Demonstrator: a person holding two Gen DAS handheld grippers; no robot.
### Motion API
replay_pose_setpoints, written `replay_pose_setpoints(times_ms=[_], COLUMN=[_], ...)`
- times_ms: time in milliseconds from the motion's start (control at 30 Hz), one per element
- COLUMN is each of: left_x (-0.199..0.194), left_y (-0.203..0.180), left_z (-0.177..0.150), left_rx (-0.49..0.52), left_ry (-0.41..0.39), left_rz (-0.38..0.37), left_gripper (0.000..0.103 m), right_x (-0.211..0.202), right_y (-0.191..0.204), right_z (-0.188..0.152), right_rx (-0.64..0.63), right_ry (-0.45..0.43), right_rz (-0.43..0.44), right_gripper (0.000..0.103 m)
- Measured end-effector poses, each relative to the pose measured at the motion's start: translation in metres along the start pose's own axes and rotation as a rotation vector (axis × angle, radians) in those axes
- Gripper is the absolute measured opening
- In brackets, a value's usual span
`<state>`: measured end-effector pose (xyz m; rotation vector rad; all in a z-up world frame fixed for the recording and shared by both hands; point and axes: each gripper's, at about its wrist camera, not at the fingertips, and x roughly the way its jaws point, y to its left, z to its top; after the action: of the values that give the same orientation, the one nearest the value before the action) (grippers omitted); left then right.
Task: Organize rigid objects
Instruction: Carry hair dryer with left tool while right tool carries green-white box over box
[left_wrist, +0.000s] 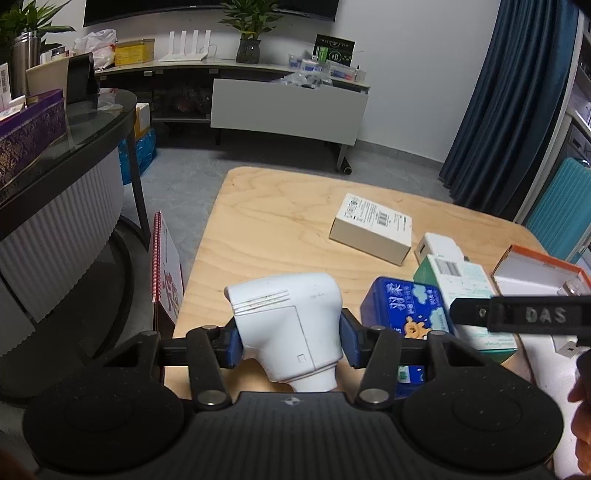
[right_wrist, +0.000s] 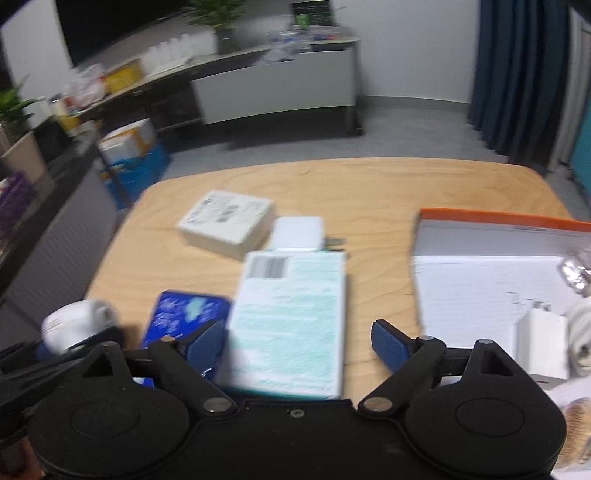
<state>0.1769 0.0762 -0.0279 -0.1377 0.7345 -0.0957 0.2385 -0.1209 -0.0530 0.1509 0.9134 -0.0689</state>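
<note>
My left gripper (left_wrist: 291, 341) is shut on a white handheld device (left_wrist: 291, 321) and holds it over the near left part of the wooden table (left_wrist: 273, 221). The device also shows at the left in the right wrist view (right_wrist: 74, 325). My right gripper (right_wrist: 299, 343) is open, its pads on either side of a pale green and white box (right_wrist: 291, 314), which lies on the table; contact is not clear. A blue tin (left_wrist: 404, 308) lies left of that box (left_wrist: 465, 288). The right gripper's finger (left_wrist: 517, 315) crosses the left wrist view.
A white labelled box (left_wrist: 371, 229) and a small white charger (left_wrist: 439, 247) lie farther back. An open orange-rimmed white box (right_wrist: 491, 280) with small items sits at the right. A red calendar (left_wrist: 166, 273) leans beside the table's left edge. A dark counter (left_wrist: 74, 147) stands left.
</note>
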Motion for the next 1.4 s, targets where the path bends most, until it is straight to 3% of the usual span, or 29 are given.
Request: replay_pose_setpoints(times_ms=[133,267,367,400,467,500,800,1100,1400], left_x=[-0.002,-0.005,-0.006,-0.007,-0.008,-0.008,-0.026,-0.061,-0.090], left_y=[-0.003,-0.004,-0.003,-0.002,-0.002,-0.002,-0.009,-0.034,-0.069], left_z=[0.001,0.002,0.001,0.001,0.001,0.000,0.001,-0.010,-0.033], left_rx=[-0.001,0.000,-0.006,-0.006,-0.007,-0.009,0.005,0.028,0.050], left_ry=[-0.014,-0.026,-0.028,-0.029,-0.030,-0.030,-0.063,-0.086,-0.085], left_rz=[-0.011,-0.014,-0.018,-0.019,-0.019,-0.019,-0.040,-0.064,-0.076], left_gripper=[0.051,0.051,0.051,0.051,0.051,0.051,0.051,0.051,0.051], right_x=[0.007,0.017,0.018,0.023,0.022,0.018,-0.051,-0.110,-0.149], right_y=[0.005,0.021,0.018,0.016,0.019,0.018,0.005,-0.015,-0.052], right_z=[0.003,0.001,-0.001,-0.001,-0.003,-0.003,-0.013,-0.038,-0.066], right_rx=[-0.008,-0.063,-0.044,-0.050,-0.105,-0.103,-0.130,-0.139,-0.133], right_ry=[0.024,0.069,0.025,0.065,0.043,0.036,-0.107,-0.166,-0.201], right_rz=[0.027,-0.045,-0.064,-0.046,-0.069,-0.063,-0.026,0.019,-0.006], right_gripper=[0.102,0.101,0.100,0.095,0.084,0.084,0.083,0.083,0.083])
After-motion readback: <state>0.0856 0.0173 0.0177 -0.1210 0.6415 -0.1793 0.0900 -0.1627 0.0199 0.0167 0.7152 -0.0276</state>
